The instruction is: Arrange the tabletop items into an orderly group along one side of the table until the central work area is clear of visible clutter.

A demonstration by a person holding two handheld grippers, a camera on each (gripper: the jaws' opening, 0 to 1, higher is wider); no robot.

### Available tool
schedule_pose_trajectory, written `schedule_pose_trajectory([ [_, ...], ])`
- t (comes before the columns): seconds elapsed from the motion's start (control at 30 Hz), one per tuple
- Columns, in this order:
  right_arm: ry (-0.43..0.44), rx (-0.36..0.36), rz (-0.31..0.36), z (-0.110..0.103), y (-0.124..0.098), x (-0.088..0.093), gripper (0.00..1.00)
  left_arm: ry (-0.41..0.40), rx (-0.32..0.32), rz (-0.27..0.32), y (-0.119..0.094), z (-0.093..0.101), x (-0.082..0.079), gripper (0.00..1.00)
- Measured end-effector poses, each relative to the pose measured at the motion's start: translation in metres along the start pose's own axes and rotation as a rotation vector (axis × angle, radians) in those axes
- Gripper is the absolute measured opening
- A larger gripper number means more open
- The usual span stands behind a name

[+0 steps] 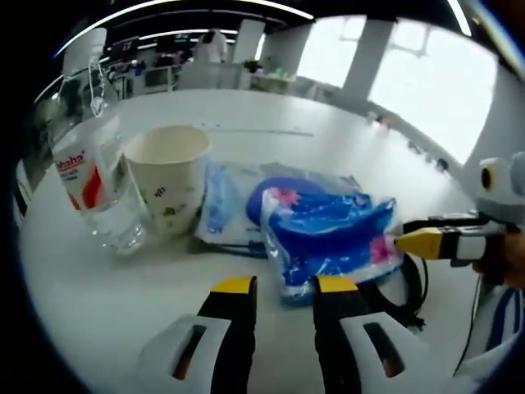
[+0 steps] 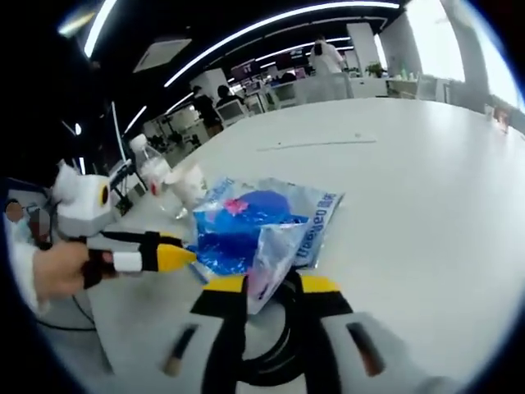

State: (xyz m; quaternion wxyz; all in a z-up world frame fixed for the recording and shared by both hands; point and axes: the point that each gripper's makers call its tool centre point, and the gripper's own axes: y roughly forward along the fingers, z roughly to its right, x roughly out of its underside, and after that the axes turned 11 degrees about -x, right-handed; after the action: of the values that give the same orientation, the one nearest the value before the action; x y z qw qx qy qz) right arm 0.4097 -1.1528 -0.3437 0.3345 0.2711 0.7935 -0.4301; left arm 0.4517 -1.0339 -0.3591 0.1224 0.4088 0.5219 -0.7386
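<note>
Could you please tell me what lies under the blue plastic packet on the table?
A black cable loop shows beneath the blue plastic packet's near edge, on the white table. How far it runs underneath is covered.

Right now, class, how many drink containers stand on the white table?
2: a clear plastic water bottle with a red label at the far left, and a white paper cup touching it on its right. Others may be hidden.

Black, yellow-tipped left tongs [image 1: 283, 287] on white plastic mounts with dark slots; matching right tongs [image 2: 275, 287]. At nine o'clock in the right gripper view, a hand [image 2: 57, 269] wears a white cuff.
</note>
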Motion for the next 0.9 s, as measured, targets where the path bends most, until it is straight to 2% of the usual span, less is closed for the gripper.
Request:
schedule_pose_trajectory([
  [0.13,-0.002,-0.017,-0.004,-0.003,0.004,0.002,0.04,-0.004,-0.011,-0.001,-0.001,0.0,0.0,0.02],
  [0.23,-0.033,-0.006,-0.006,-0.006,0.002,-0.001,0.0,0.001,-0.026,-0.001,-0.003,-0.002,0.0,0.01],
  [0.4,-0.032,-0.016,0.001,-0.007,-0.004,-0.008,0.0,-0.028,-0.03,0.022,-0.013,-0.001,-0.011,0.0],
  [0.67,-0.045,-0.02,0.017,-0.005,-0.016,-0.021,0.0,-0.018,-0.032,0.035,-0.023,0.012,-0.019,0.0],
  [0.9,-0.035,-0.016,0.031,0.004,-0.04,-0.027,0.0,0.009,-0.022,0.036,-0.03,0.037,-0.029,0.0],
])
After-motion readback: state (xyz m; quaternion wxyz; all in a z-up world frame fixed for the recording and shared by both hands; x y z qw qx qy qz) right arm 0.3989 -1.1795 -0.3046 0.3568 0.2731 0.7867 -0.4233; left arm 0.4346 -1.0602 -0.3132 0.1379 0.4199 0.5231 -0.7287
